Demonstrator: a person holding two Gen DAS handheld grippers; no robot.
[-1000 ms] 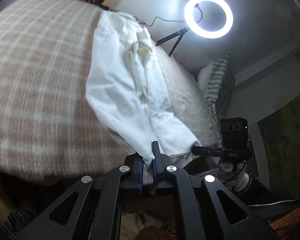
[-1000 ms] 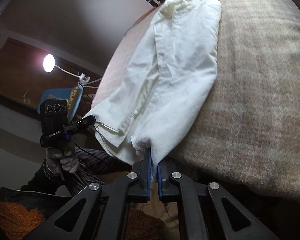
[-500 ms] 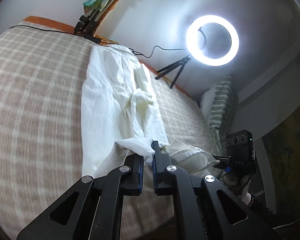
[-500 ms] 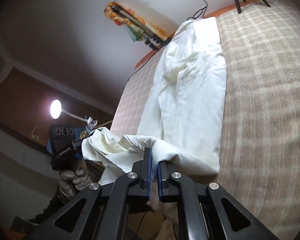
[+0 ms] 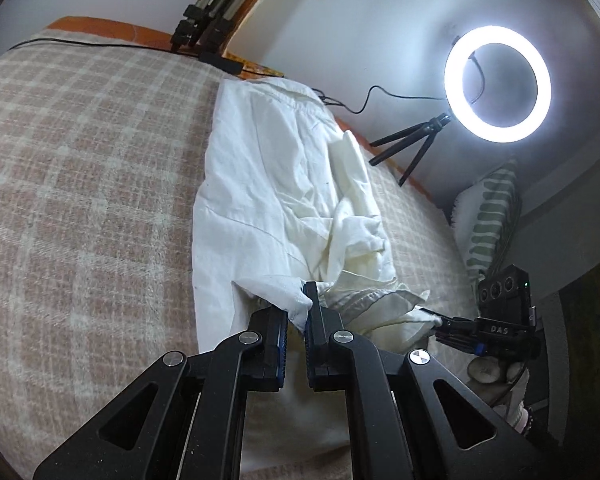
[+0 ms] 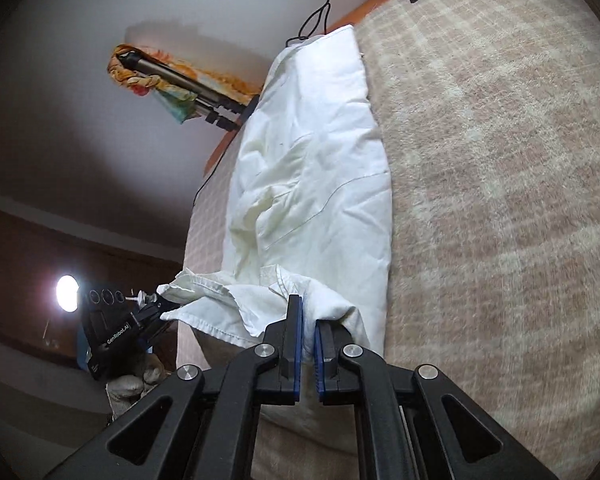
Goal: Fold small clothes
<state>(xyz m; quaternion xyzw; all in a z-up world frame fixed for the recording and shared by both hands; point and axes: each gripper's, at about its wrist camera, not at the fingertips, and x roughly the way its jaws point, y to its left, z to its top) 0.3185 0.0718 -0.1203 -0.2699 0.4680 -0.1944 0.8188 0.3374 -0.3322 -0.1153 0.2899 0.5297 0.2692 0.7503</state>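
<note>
Cloth first: a white, creased cotton garment (image 5: 268,208) lies lengthwise on a bed covered by a beige-and-cream checked woolly blanket (image 5: 80,200), its far end near the wall and its near hem lifted off the blanket. That hem is pinched at two corners. The left gripper (image 5: 298,308), black with blue pads, is clamped on one corner, the fabric bunching between its closed jaws. The right gripper (image 6: 308,320), of the same make, is clamped on the other, with a fold of cloth draped over its fingers. Holding both corners level and raised looks meant to carry the near edge over the rest of the garment, so a fold across its length seems to be the step in hand. The hem sags and twists between the two grips, which may leave the fold uneven.

Beyond the bed stand a lit ring lamp on a small black tripod (image 5: 496,84) and a green-striped white pillow (image 5: 488,220).

What kind of garment it is stays unclear; a seam and a buttoned-looking placket show, nothing more. The person appears only as a gloved hand (image 6: 136,384) under each gripper. The bed's near edge is cut off behind the gripper frames.
</note>
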